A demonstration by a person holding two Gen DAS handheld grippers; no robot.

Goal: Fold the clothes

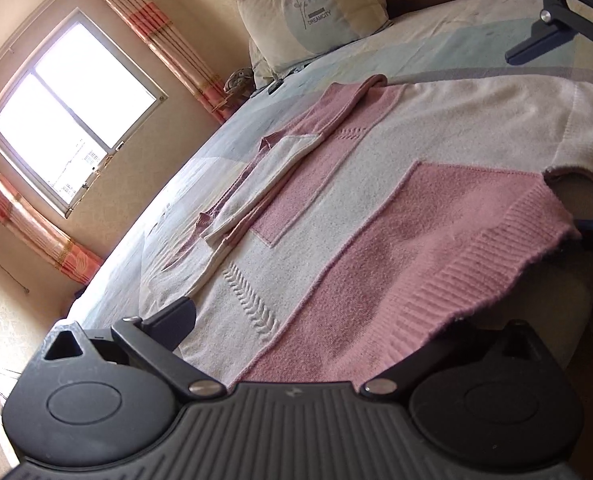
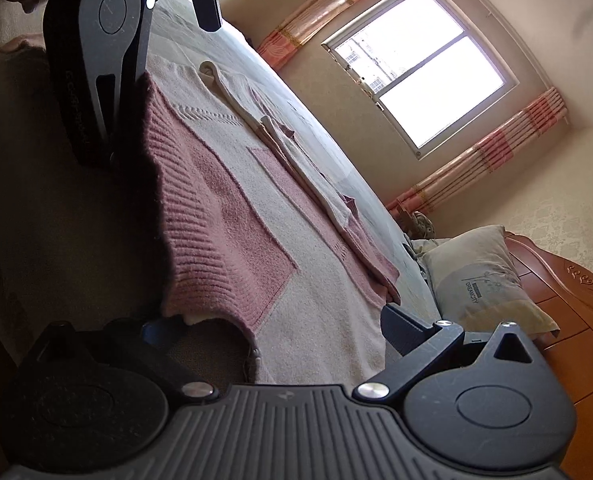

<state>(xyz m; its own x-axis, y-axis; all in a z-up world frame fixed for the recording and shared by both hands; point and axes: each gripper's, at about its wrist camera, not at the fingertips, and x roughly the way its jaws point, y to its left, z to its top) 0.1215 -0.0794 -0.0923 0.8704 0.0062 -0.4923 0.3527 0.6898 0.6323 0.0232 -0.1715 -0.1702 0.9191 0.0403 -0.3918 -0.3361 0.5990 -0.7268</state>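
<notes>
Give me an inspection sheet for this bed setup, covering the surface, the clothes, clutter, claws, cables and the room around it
Surface: bed with a pale blue and white cover, flat.
Job's things: pink and white knit sweater spread on the bed, sleeves folded in over the body, ribbed hem hanging over the bed edge.
Clutter: small dark object beside the pillow; kind cannot be told.
Claws: left claw open, straddling the hem; right claw open at the sweater's other hem corner.
Cables: nothing seen.
Surroundings: bright window, pink striped curtains, wooden headboard, patterned wallpaper.
</notes>
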